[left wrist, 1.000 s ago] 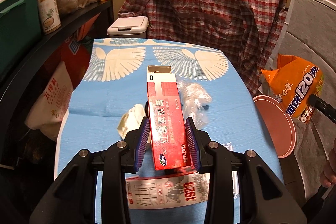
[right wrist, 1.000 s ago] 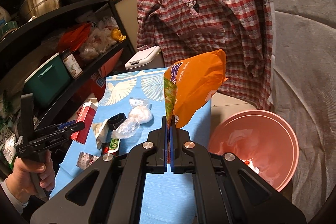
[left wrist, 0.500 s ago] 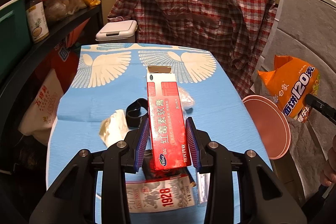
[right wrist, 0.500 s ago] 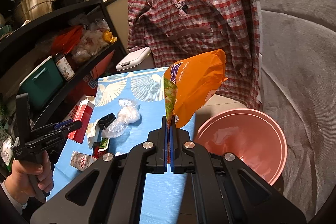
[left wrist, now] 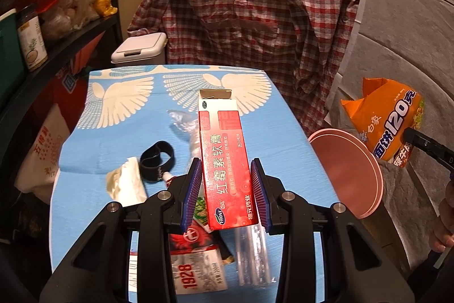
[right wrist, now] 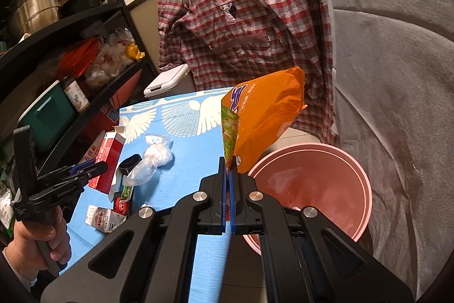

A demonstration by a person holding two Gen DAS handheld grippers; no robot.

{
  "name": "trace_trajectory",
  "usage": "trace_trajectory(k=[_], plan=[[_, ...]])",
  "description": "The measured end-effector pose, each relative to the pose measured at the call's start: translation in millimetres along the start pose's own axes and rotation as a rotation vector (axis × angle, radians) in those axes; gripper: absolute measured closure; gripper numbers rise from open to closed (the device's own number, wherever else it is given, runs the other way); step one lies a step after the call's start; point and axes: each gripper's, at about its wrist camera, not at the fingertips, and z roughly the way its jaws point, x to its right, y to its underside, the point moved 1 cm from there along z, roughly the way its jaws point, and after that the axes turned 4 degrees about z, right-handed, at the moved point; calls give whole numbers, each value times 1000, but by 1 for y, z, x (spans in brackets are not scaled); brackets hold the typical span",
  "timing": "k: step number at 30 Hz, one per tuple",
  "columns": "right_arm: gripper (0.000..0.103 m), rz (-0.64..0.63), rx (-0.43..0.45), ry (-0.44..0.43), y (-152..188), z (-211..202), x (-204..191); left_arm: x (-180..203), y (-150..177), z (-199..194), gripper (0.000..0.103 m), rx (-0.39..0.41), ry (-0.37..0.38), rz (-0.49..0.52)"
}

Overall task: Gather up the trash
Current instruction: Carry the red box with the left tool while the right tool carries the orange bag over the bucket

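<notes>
— So, why both hands full at once?

— I carry two pieces in one trip. My left gripper point(left wrist: 227, 190) is clamped on the red box point(left wrist: 224, 161), pads on its long sides so it stands up clear of the table point(left wrist: 283, 149). My right gripper point(right wrist: 228, 195) has its jaws pressed together on a corner of the orange bag point(right wrist: 264, 118), which hangs over the near rim of the pink bin point(right wrist: 312, 189), beside the table's right edge.

— What's left on the table?

— A tissue point(left wrist: 127, 185), a black band point(left wrist: 157, 161), crumpled plastic point(right wrist: 150, 163), a small carton point(left wrist: 195, 271), and something green under the box; I can't quite make it out.

— And the room?

— Tight. The table wears a blue cloth with white wings. A plaid shirt point(left wrist: 249, 19) hangs behind it, a white lidded bin point(left wrist: 139, 50) sits at the far corner, cluttered black shelves point(right wrist: 56, 47) run along the left, and grey upholstery fills the right.
</notes>
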Motion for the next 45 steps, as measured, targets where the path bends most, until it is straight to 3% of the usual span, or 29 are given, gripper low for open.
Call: trace_trajectory(k=[24,45], plan=[[101,39,-68,108,-4,1,40,85,-15,20,68,3,135,68],[100,64,-152,164,2,15,63,173,-8,67,67,-90,283,156]])
